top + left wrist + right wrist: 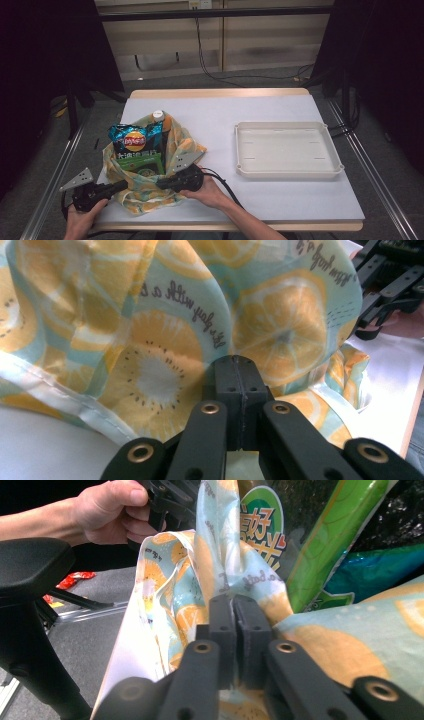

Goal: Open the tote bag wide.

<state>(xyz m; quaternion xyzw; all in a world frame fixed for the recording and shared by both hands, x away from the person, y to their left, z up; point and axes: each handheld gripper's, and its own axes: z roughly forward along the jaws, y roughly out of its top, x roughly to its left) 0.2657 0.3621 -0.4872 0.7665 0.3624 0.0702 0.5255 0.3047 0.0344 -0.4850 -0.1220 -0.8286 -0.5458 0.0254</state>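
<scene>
A fabric bag (145, 199) printed with lemon slices slumps on the white table at the front left. A blue chips bag (132, 140), a green snack packet (145, 162) and a white-capped bottle (158, 115) stick out of it. My left gripper (122, 186) is at the bag's front left edge. In the left gripper view its jaws (235, 371) are pressed together on the cloth (150, 340). My right gripper (161, 183) is at the bag's front right. In the right gripper view its jaws (233, 605) pinch a fold of the cloth (350, 640), beside the green packet (320, 540).
An empty white tray (287, 174) lies on the right half of the table. The table's front edge runs just under both hands. In the right gripper view a black chair (30, 565) stands off the table's left side, with a hand (110, 510) behind it.
</scene>
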